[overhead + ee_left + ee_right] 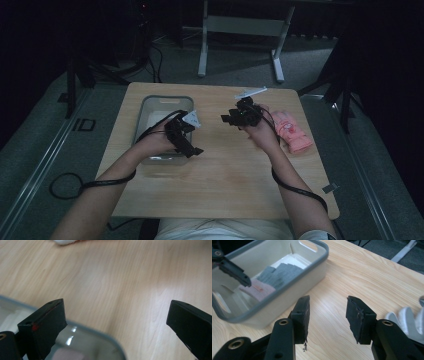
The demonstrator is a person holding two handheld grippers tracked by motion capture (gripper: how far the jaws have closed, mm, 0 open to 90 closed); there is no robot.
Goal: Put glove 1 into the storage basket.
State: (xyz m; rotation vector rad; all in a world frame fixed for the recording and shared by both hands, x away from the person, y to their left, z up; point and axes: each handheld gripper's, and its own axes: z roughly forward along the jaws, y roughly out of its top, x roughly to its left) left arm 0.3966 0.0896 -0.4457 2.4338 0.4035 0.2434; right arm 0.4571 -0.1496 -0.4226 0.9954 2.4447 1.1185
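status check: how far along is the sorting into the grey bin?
Done: the grey bin already holds folded cloths, grey and pink. In hand: nothing. The left tool stands wide open at the bin's rim, and the right tool is open above bare table. Left: the pink glove lies on the table beside the right hand.

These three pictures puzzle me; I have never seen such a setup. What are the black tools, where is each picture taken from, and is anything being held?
A person sits at a wooden table and holds a hand-operated two-jaw tool in each hand. The high view looks down from above: the left gripper is beside a grey bin, the right gripper near a pink cloth. The other two pictures come from cameras riding on each tool, looking along its black jaws. Folded cloths lie in the bin. Both tools stand open with only bare table between the jaws; nothing is held.
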